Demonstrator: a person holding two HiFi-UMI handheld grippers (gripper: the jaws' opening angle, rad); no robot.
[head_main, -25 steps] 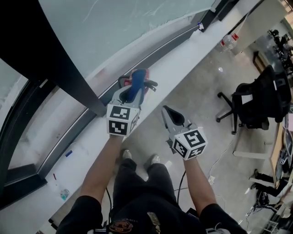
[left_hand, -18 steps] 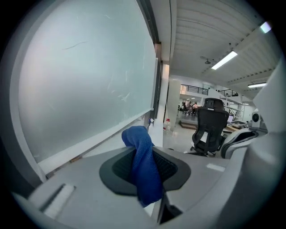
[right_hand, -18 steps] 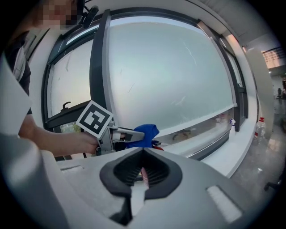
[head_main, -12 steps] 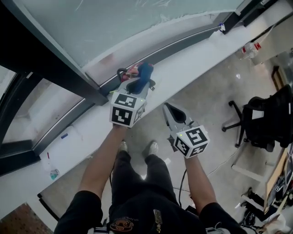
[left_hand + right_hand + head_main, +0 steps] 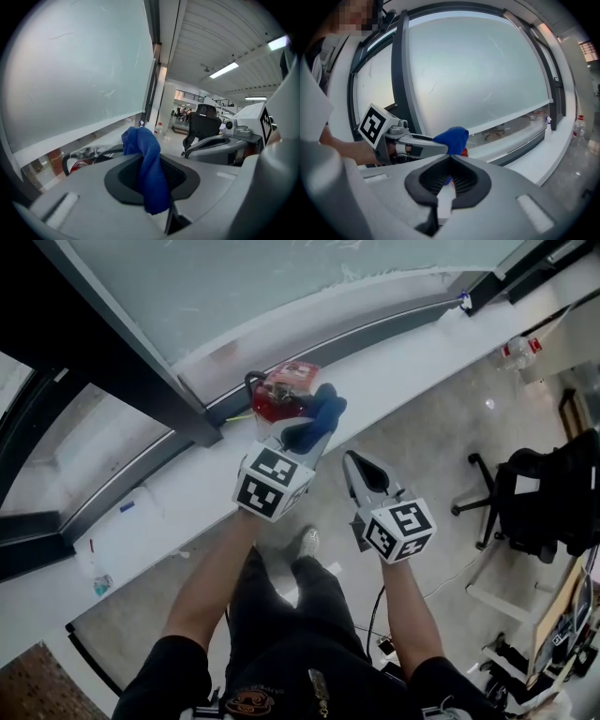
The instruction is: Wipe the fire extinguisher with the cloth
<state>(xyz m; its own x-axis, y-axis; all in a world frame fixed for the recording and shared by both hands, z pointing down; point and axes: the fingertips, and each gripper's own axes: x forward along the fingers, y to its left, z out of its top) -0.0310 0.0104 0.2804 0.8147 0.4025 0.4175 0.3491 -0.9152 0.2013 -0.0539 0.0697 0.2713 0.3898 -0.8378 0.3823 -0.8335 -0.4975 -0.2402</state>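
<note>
On the white ledge (image 5: 394, 367) under the frosted window (image 5: 281, 277), the red fire extinguisher (image 5: 278, 399) sits toward 11 o'clock in the head view. It seems to stand upright, its long axis running nearly straight up at the camera, so mostly its top shows. A black hose (image 5: 250, 381) loops off at its 10 o'clock side, and in the left gripper view the metal valve lies across above the red body. A pale label (image 5: 296, 372) at its 1 o'clock edge is too blurred to read. Just at the extinguisher's 4 o'clock comes the left gripper (image 5: 305, 435), pointing toward 1 o'clock, its jaws pinching a blue cloth (image 5: 325, 407). The cloth bunches past the tips and hangs down between the pads in that gripper's own view; whether it touches the extinguisher cannot be told. The marker cube (image 5: 272, 484) behind it bears only black-and-white squares, no words. At 4 o'clock of the left gripper, over the grey floor (image 5: 422, 437), the right gripper (image 5: 356, 461) points toward 11 o'clock with its jaws pressed together and nothing gripped. Farther toward 3 o'clock stands a black office chair (image 5: 539, 493), and at 1 o'clock a clear bottle (image 5: 517, 346) with an unreadable red label.
</note>
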